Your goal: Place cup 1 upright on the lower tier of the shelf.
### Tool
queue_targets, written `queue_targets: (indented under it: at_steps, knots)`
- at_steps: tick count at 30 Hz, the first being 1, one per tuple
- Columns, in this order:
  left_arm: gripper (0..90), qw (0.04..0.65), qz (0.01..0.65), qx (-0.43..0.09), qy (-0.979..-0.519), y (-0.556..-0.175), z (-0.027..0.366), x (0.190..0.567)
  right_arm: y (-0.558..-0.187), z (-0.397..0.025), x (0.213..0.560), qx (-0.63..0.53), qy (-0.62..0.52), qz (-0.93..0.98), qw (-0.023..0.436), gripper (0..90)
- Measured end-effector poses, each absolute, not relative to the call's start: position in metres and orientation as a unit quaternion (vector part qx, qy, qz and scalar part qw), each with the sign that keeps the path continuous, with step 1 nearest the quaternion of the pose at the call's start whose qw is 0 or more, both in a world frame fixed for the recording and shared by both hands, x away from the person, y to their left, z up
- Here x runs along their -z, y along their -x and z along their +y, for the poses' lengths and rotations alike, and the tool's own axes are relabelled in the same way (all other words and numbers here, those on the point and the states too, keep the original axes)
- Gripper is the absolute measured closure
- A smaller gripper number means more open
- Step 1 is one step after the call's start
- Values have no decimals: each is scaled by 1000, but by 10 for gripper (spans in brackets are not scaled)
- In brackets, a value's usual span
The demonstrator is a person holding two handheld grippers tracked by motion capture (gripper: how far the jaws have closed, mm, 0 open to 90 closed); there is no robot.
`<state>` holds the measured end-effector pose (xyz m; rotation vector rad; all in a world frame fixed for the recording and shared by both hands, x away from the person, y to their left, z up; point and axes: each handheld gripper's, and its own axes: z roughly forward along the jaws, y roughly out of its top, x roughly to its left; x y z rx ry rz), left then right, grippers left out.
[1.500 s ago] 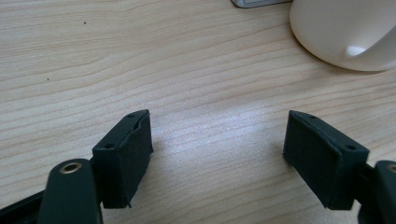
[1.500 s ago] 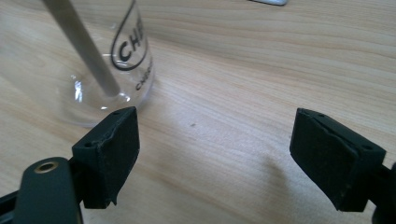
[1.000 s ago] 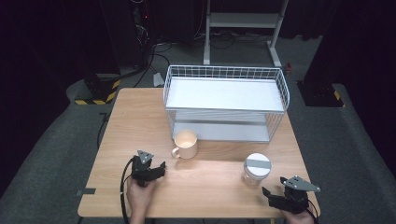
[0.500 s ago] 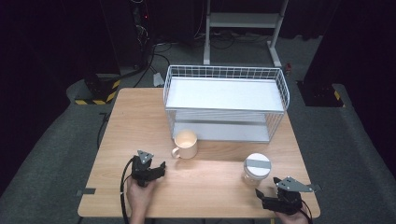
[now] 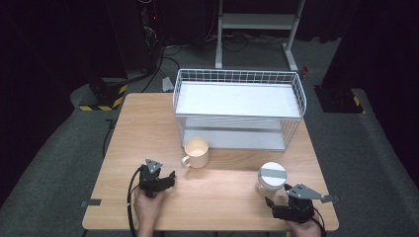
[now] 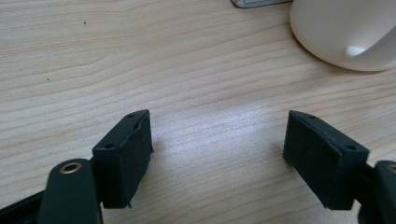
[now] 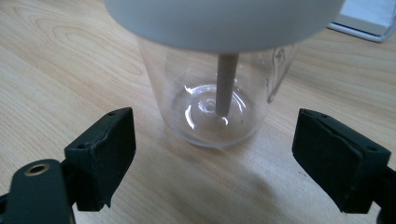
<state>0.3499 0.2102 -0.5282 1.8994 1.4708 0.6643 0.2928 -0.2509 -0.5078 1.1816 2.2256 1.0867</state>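
flanking jar, mug apart, rack behind

a wooden desk carries a white two-tier wire rack at its far side. a cream mug stands just in front of the rack's left end, handle toward the near-left. black-and-yellow hazard tape lies on the floor beyond the desk's far-left corner.

The right claw now sits farther in from the surface's right edge, closer to the clear jar (its jaws spread wide, the jar just ahead between them, not touching).
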Motion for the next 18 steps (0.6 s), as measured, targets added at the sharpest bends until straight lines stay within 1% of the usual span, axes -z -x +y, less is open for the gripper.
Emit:
queue_targets:
  at_steps: [18]
  knots:
    - [237, 319, 559, -252, -723, -350, 210, 528, -312, -237, 501, -398, -412, 794, 203, 137]
